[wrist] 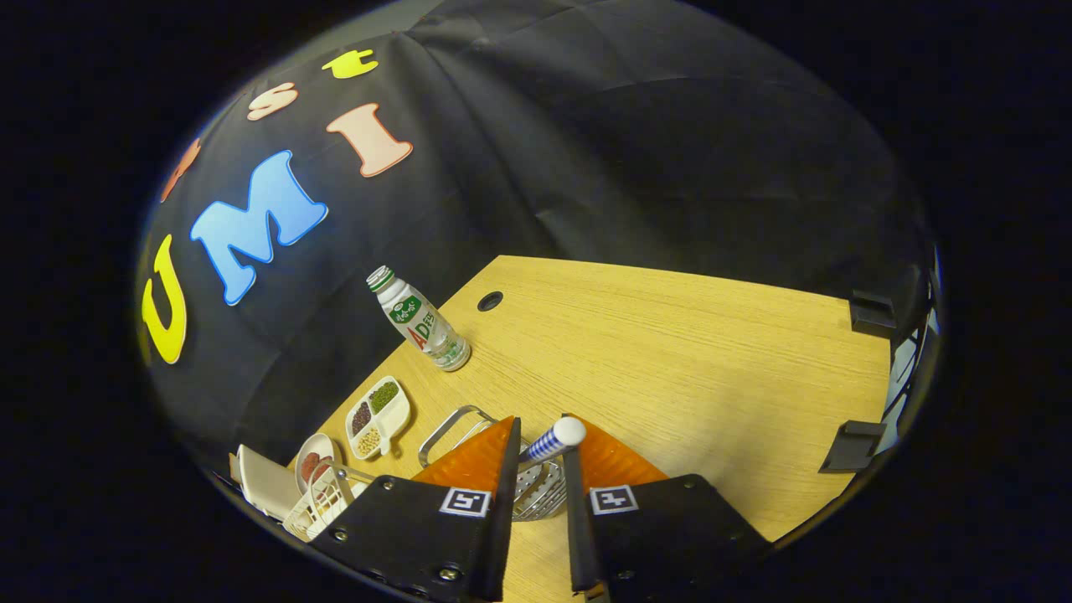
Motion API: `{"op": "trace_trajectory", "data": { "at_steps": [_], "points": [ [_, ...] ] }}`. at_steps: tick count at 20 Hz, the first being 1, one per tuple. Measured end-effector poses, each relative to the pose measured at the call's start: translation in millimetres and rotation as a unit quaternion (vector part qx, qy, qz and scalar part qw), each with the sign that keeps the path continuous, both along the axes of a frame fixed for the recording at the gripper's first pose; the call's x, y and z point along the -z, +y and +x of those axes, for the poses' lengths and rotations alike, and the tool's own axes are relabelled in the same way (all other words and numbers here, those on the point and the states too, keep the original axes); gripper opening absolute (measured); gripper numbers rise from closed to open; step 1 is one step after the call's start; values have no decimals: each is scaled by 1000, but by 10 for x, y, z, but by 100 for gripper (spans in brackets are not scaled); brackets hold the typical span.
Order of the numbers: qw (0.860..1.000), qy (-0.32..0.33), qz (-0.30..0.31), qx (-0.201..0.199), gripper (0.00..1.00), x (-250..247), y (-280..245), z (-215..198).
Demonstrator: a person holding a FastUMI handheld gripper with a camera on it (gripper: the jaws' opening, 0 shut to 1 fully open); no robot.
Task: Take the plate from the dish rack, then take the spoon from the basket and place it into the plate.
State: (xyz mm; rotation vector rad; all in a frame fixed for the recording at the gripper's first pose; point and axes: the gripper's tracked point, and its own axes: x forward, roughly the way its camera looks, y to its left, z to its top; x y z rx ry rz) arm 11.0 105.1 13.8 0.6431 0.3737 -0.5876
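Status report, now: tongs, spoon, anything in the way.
Tongs over the metal basket, either side of the blue-striped spoon handle; grip unconfirmed. Dish rack beside. Nothing blocking.

Basket [536, 490] mostly hidden behind fingers [477, 461]; spoon [553, 441] bowl unseen; rack [322, 502] cut off.

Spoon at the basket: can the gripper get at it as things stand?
Likely yes. The spoon has its striped handle between the fingers, which seem to press it from both sides, over the metal basket. Nothing else sits between them.
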Motion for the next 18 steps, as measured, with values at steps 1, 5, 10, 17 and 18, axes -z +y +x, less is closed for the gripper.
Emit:
{"op": "trace_trajectory", "data": {
  "at_steps": [1, 5, 10, 17, 18],
  "points": [
    [1000, -5, 3, -8, 29, -8, 39, 12],
    [999, -33, -16, -40, 9, -200, 213, 246],
    [996, 3, -64, -64, 2, -344, 312, 350],
    [984, 3, -155, -83, 2, -918, 408, 222],
    [982, -3, -166, -85, 2, -1048, 442, 174]
  ]
}}
